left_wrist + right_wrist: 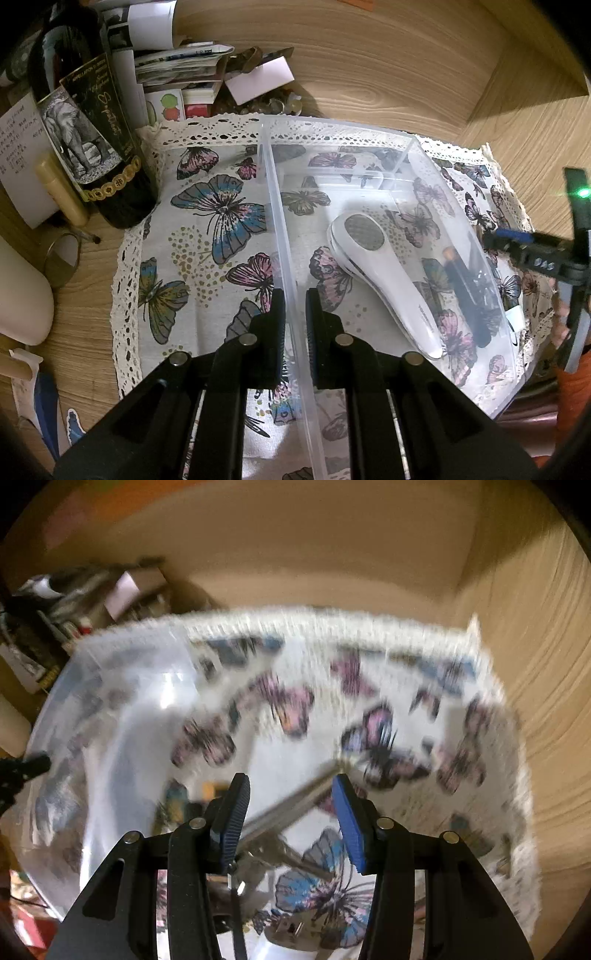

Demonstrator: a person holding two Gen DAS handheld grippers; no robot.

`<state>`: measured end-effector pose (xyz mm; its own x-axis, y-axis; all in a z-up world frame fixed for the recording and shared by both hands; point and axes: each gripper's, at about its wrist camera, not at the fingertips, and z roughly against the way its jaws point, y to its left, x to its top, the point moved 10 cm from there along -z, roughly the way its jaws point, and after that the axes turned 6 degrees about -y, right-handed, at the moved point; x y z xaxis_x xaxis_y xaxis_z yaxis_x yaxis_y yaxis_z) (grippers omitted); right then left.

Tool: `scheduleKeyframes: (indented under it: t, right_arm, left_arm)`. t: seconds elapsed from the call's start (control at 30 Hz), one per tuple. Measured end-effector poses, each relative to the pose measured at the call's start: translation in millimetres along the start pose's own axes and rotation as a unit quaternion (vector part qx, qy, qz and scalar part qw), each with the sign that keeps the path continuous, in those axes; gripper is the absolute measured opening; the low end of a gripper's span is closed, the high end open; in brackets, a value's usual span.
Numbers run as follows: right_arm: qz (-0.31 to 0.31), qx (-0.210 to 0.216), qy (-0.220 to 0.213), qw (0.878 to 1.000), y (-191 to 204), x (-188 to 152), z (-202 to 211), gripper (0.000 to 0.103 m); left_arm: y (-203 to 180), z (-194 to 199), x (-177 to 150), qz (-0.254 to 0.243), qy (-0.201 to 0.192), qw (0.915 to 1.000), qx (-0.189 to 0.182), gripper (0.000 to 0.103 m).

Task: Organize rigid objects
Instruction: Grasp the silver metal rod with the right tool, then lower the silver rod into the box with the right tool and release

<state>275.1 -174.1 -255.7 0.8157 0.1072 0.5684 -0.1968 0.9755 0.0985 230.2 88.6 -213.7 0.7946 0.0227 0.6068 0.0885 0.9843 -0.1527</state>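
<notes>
Nearest the lens in the left wrist view, our left gripper (295,314) straddles the near wall of the clear bin (291,258), one finger outside and one inside, the jaws narrowed almost onto the plastic; we judge this grip is there to steady the bin while it gets filled. Right of centre, inside the bin, a white brush (380,273) lies flat with its handle toward the lower right, and a dark pen-like stick (465,295) lies beside it against the far wall. All of it sits on the butterfly cloth (207,221); a wine bottle (88,129) stands upper left. In the right wrist view, heavily blurred, our right gripper (290,812) has its blue pads (349,827) well apart, with nothing clamped. A metal rod (291,805) slants across the gap at frame centre; we cannot tell whether it touches either pad. The bin fills the left of that frame.
</notes>
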Motion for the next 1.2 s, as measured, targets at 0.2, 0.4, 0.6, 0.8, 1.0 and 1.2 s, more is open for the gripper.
scheduleKeyframes:
  t: [0.2,0.4,0.6,0.8,1.0,1.2]
  right_arm:
    - [-0.030,0.027,0.027,0.999,-0.5,-18.1,-20.2,0.042]
    - [0.010,0.021,-0.006,1.000,14.9,-5.4,-10.2,0.009]
    - [0.045,0.014,-0.065,0.997,30.7,23.3,16.7,0.004]
    - [0.027,0.012,-0.025,0.999,23.1,14.4,11.1,0.014]
    - [0.006,0.019,0.020,1.000,9.0,-9.8,-32.1,0.027]
    - [0.037,0.009,-0.022,0.999,18.7,3.7,-13.7,0.014]
  left_arm:
    - [-0.9,-0.2,-0.3,0.001,0.000,1.0000,-0.001,0.011]
    - [-0.2,-0.4,-0.4,0.004,0.001,1.0000,-0.001,0.011]
    - [0.2,-0.4,-0.4,0.004,0.001,1.0000,-0.002,0.011]
    - [1.1,-0.5,0.4,0.004,-0.001,1.0000,-0.003,0.011]
    - [1.7,-0.6,0.6,0.006,-0.002,1.0000,-0.006,0.011]
    - [1.7,-0.6,0.4,0.008,-0.003,0.9999,-0.006,0.011]
